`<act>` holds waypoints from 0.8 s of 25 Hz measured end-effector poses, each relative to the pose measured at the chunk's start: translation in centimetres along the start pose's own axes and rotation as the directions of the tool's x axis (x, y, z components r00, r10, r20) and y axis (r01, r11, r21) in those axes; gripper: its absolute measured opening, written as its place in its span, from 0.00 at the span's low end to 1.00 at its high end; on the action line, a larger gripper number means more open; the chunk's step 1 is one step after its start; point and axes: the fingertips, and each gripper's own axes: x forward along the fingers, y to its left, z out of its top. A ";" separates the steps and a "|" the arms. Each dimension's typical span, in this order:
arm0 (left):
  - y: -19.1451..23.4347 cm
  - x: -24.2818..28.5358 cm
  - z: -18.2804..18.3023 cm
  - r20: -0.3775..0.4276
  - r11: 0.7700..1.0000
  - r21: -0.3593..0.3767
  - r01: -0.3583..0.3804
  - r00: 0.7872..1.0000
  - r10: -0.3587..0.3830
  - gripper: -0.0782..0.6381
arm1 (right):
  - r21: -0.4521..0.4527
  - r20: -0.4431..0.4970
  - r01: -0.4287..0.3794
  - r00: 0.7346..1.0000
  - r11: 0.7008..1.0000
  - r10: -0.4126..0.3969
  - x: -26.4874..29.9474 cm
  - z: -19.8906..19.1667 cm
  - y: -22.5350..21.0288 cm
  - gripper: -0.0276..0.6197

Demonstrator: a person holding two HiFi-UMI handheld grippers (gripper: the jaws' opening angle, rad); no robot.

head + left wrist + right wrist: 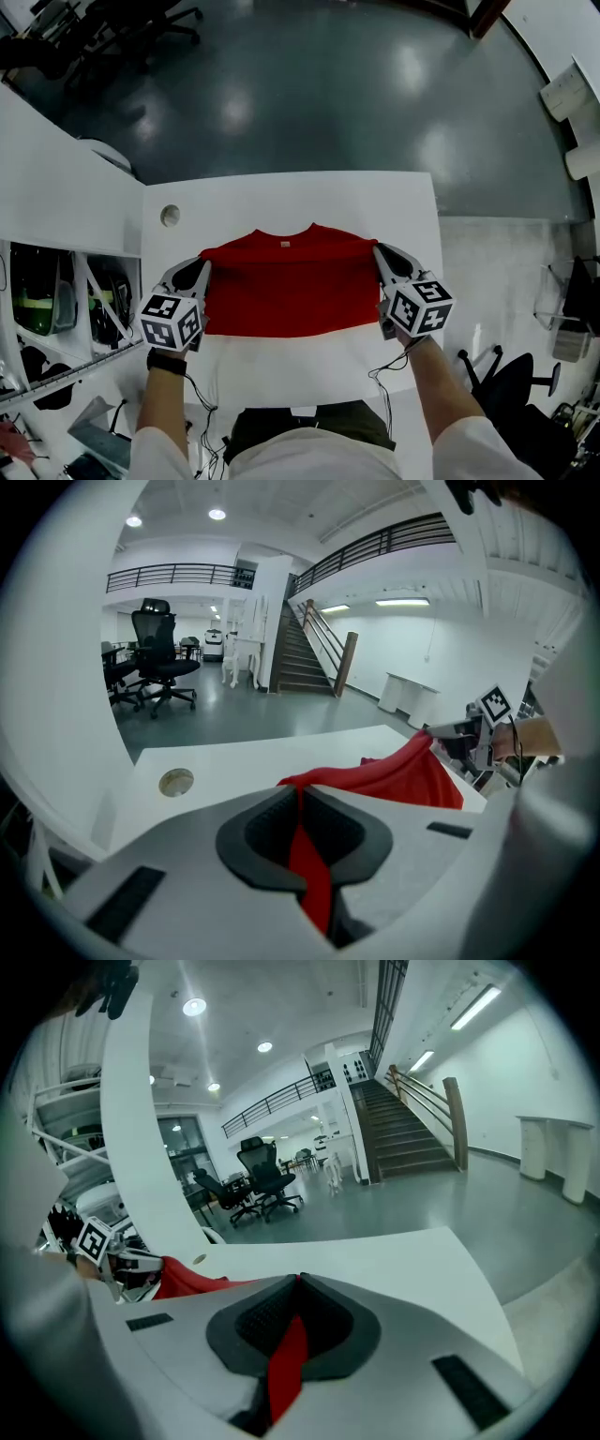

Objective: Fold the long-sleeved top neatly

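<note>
Step in hand: a fold across the body of the red top (281, 295).

Left claw (201, 269) is clamped on the cloth at the left shoulder corner, and right claw (379, 253) on the right shoulder corner. Each gripper view shows a red strip pinched between closed pads. The collar edge hangs stretched between the two claws, raised off the white bench (300, 192). The rest drapes down onto the bench in front of the person.

Appearance: plain red, with a round neckline and a small pale label at the far middle. Outline is roughly rectangular. No sleeve shows; probably already turned in, not confirmed.

Next move, as judged: carry both corners evenly toward the opposite edge, with equal tension so the edge lands straight. Then lower and release. Uneven travel would skew the fold.
</note>
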 end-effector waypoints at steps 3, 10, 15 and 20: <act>0.6 1.0 -0.3 -0.019 1.000 -0.021 -0.019 1.000 0.019 0.15 | 0.012 -0.014 0.006 1.000 1.000 -0.006 1.1 -0.3 -0.4 0.08; 1.6 1.6 0.2 -0.005 0.997 -0.067 -0.041 0.999 0.040 0.25 | 0.026 0.013 0.023 1.000 0.999 -0.024 2.4 0.4 -1.1 0.18; 1.9 1.5 0.2 -0.007 0.997 -0.045 -0.056 0.998 0.056 0.25 | -0.002 0.044 0.028 0.999 1.000 -0.028 2.3 1.8 -1.6 0.33; 1.9 1.2 -0.1 -0.019 0.998 -0.017 -0.067 0.998 0.067 0.25 | -0.020 0.036 0.048 0.998 0.999 -0.047 2.0 1.7 -2.1 0.30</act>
